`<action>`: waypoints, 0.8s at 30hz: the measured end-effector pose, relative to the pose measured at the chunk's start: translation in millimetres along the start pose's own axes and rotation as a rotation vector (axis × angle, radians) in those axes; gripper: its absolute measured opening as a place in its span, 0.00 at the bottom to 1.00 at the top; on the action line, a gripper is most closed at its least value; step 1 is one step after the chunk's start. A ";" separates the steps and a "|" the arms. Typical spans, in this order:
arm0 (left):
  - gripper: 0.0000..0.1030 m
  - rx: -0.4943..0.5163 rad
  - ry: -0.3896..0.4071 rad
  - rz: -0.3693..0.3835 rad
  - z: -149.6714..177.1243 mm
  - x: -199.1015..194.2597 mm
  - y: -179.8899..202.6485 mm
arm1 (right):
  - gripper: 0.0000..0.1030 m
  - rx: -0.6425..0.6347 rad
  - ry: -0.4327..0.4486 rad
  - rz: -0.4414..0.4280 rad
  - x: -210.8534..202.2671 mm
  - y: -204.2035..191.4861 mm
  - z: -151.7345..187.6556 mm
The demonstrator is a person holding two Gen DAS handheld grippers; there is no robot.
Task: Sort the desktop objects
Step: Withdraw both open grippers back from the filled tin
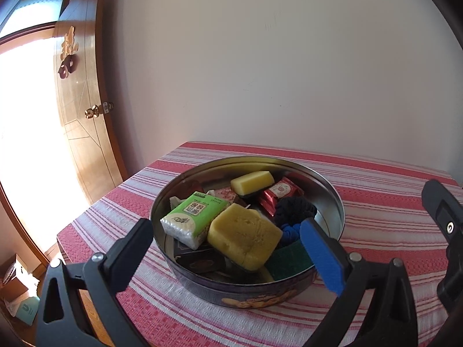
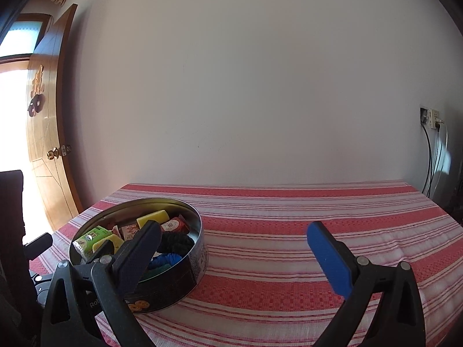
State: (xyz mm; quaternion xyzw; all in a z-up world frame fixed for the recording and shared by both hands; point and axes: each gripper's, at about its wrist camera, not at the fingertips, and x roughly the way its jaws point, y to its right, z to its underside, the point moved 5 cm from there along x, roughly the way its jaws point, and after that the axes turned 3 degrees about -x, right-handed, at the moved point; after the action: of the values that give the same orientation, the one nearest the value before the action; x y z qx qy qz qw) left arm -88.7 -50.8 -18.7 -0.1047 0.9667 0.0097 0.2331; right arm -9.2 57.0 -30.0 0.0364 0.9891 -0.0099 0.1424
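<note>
A round metal tin (image 1: 332, 202) sits on the red striped tablecloth (image 1: 376, 179). It holds a yellow sponge (image 1: 246, 235), a green tissue pack (image 1: 194, 215), a second yellow sponge (image 1: 253, 181), a red snack packet (image 1: 279, 193), a dark hair tie (image 1: 292, 209) and a green scouring pad (image 1: 286, 261). My left gripper (image 1: 228, 248) is open and empty, its jaws standing either side of the tin's near rim. My right gripper (image 2: 234, 251) is open and empty, to the right of the tin (image 2: 199, 245), above the cloth.
The table stands against a plain wall, with a wooden door (image 1: 84, 115) to the left. The table's left edge drops to the floor, where boxes (image 1: 17, 295) lie. A wall socket with cables (image 2: 431, 121) is at the far right. The right gripper's body (image 1: 445, 231) shows at the left view's right edge.
</note>
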 end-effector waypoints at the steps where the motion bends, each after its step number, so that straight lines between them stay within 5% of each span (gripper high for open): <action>1: 0.99 0.010 0.005 -0.008 0.8 -2.2 1.5 | 0.99 -0.002 0.003 0.000 -1.2 -0.7 0.1; 24: 0.99 -0.034 0.016 0.012 -1.6 -12.6 -2.0 | 0.99 0.024 0.022 0.024 -10.0 7.6 3.1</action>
State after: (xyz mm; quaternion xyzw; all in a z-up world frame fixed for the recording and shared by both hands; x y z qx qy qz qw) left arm -78.0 -50.4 -11.5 -0.1027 0.9689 0.0265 0.2238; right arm 1.8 63.9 -30.2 0.0499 0.9899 -0.0195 0.1314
